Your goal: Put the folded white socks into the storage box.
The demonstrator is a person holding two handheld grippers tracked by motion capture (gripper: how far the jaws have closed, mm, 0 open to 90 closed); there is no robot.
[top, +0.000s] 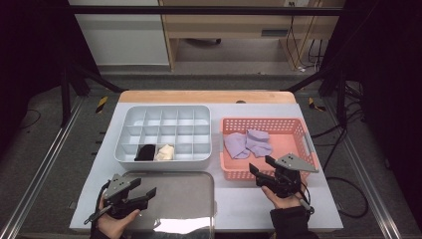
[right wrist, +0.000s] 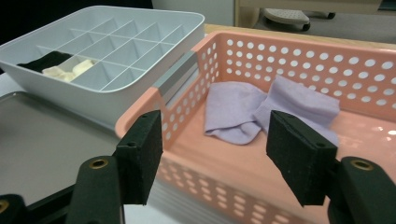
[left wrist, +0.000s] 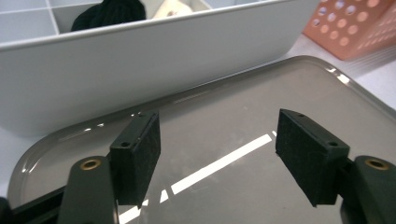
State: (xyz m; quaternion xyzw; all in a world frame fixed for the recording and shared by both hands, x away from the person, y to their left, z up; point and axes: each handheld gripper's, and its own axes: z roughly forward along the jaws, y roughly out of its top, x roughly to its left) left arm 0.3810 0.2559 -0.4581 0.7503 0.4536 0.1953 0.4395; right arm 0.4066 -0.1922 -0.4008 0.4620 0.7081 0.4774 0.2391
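White counter (top: 249, 204) w/ wood back edge, grey carpet floor (top: 59, 144), left tongs (top: 142, 191) wide open over grey tray (top: 189, 199), right tongs (top: 263, 165) open, empty, at pink basket (top: 293, 127) w/ 2 lilac socks (top: 248, 143).

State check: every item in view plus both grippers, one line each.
left gripper: open, nothing between the jaws, over the tray
right gripper: open, empty, at basket's near rim
purple socks: loose, lying in basket
pink basket: upright
grey tray: bare
divided organizer: black sock and cream sock in adjacent front cells
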